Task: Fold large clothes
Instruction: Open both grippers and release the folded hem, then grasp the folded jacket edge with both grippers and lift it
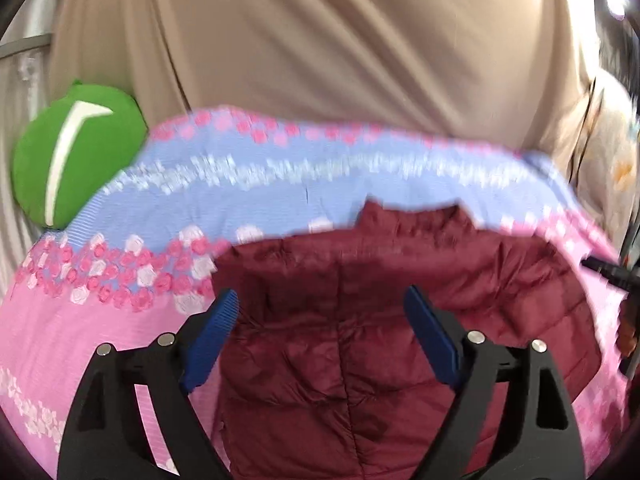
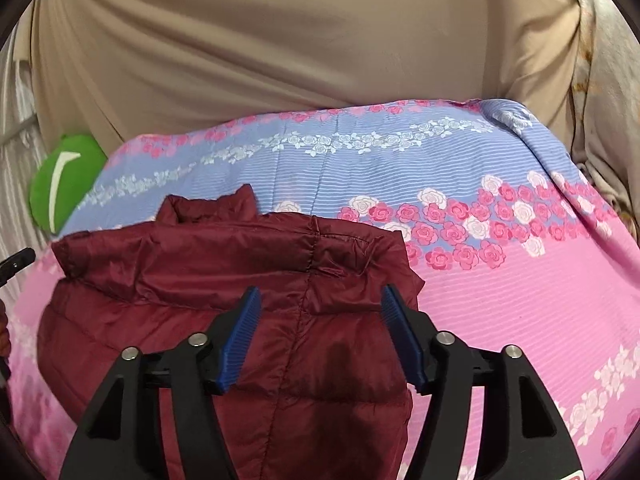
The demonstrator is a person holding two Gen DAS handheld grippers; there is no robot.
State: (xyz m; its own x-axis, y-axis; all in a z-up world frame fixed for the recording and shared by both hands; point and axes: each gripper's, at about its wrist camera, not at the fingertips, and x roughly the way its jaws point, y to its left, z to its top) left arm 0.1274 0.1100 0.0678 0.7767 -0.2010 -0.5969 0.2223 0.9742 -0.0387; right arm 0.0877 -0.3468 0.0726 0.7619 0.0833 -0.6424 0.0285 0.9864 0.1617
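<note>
Lying on the bed, the maroon puffer jacket spreads over a pink and blue rose-printed sheet, its collar turned toward the far edge of the bed and its quilted body running back under both cameras. In the right wrist view the jacket's sides look folded in over the body, with a stitched seam down the middle. The right claw hangs over the jacket just behind the folded shoulder, its blue pads standing wide apart with only fabric below them, nothing pinched. The left claw hovers over the jacket too, likewise spread wide and gripping nothing; that view is blurred, so whether the pads touch the cloth cannot be told. At the right edge of the left view a dark tip of the other claw shows over the jacket's far side. Beyond the jacket the sheet changes from pink to a blue band with white and pink roses. A green cushion with a white curved mark sits at the bed's far left corner, against a beige curtain that fills the background.
</note>
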